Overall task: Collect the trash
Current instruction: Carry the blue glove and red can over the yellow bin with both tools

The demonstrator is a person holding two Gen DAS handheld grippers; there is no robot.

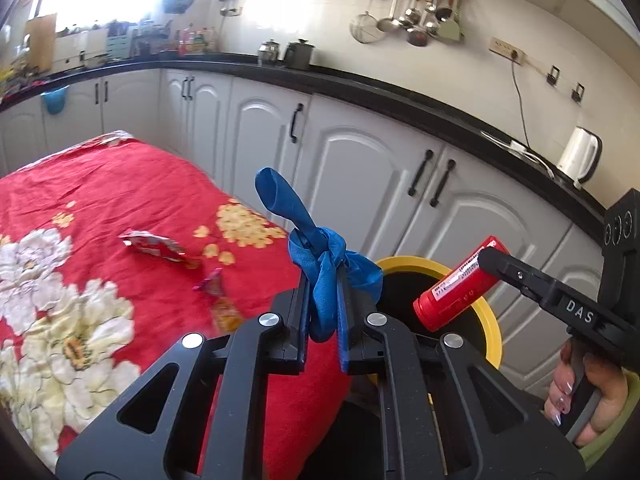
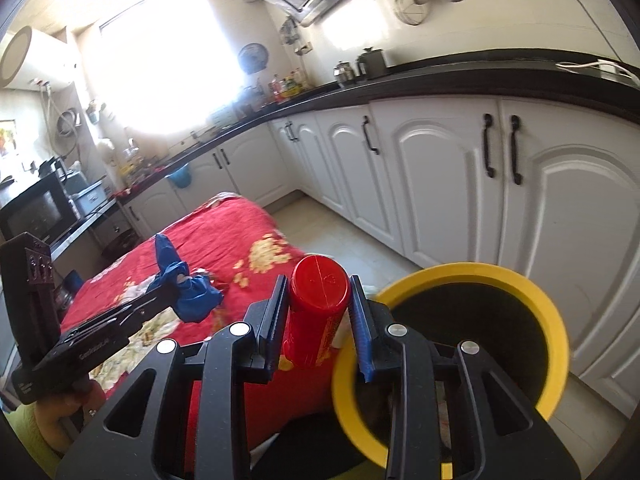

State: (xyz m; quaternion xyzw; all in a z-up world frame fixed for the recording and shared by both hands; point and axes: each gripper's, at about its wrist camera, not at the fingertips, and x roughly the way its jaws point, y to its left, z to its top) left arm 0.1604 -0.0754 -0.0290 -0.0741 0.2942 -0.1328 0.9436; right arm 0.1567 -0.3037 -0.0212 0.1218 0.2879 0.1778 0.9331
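Two grippers carry trash toward a yellow-rimmed bin (image 2: pixel 554 308) beside a red-clothed surface (image 1: pixel 132 184).

The left gripper (image 1: pixel 323 280) has its fingers pinching a knotted blue glove (image 1: pixel 320 256); the right gripper (image 2: pixel 318 304) clamps a red tube (image 2: pixel 316 312) near the bin's rim, apparently for dropping; wrappers (image 1: pixel 154 245) lie uncollected on the cloth.

Tabletop (image 1: pixel 132 184): covered in a red cloth with white and yellow flowers.
On it: crumpled red-and-silver wrapper (image 1: pixel 154 245) near the middle; small pink wrapper (image 1: pixel 210 281) just beside; orange wrapper (image 1: pixel 227 312) by the near edge.
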